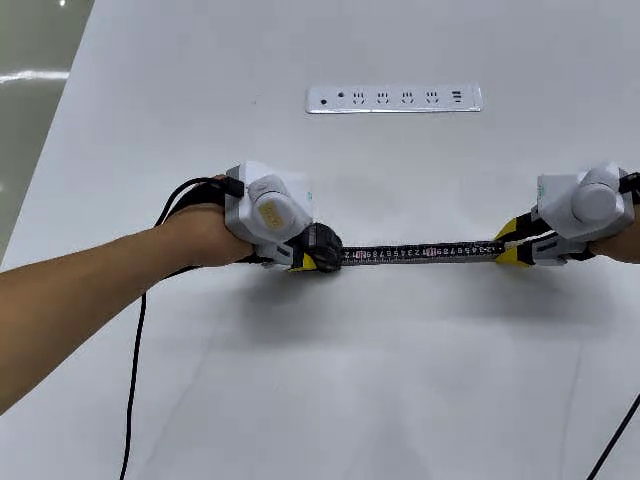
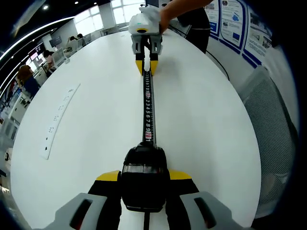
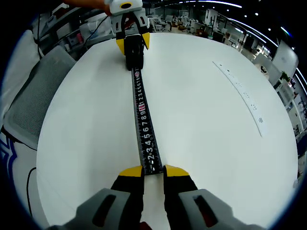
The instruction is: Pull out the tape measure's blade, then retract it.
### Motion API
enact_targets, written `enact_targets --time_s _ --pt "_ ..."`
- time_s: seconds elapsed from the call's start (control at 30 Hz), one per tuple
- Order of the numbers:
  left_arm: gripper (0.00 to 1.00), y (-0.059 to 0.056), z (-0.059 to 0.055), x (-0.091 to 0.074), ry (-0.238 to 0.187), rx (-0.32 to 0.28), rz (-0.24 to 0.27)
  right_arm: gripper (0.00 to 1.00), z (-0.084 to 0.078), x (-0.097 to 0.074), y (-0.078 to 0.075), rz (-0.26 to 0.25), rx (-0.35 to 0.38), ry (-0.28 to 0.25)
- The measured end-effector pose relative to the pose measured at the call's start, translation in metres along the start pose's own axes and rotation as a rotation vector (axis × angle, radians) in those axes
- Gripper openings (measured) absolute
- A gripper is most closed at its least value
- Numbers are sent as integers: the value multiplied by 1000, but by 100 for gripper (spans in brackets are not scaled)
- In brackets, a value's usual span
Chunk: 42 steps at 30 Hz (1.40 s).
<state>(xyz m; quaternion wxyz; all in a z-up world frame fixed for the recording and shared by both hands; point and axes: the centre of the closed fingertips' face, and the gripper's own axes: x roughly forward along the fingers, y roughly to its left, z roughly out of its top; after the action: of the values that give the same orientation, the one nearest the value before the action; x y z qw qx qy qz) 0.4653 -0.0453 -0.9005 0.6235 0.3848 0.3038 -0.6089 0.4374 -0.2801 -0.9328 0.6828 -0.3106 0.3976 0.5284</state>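
White surface (image 1: 330,380) spreads open around you, its left edge well off and the power strip (image 1: 394,98) well behind, while your left gripper (image 1: 305,256) has its fingers (image 2: 108,176) clamped on the tape measure (image 1: 322,247) and your right gripper (image 1: 511,247) pinches the extended blade's (image 1: 420,252) tip.
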Motion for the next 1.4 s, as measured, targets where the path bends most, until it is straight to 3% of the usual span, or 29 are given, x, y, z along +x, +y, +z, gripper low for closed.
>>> enact_targets --time_s 0.57,0.9,1.07,1.4 --pt "35 3 1 1 -26 -25 24 18 1 1 -5 -38 -9 22" --pt "46 7 7 -1 -35 -31 52 24 0 -1 -9 -84 17 26" --pt "52 10 3 -6 -30 -46 76 28 -1 -3 -11 -114 44 37" --pt "62 17 -8 -19 -8 -103 149 37 1 -20 -16 -178 182 -1"
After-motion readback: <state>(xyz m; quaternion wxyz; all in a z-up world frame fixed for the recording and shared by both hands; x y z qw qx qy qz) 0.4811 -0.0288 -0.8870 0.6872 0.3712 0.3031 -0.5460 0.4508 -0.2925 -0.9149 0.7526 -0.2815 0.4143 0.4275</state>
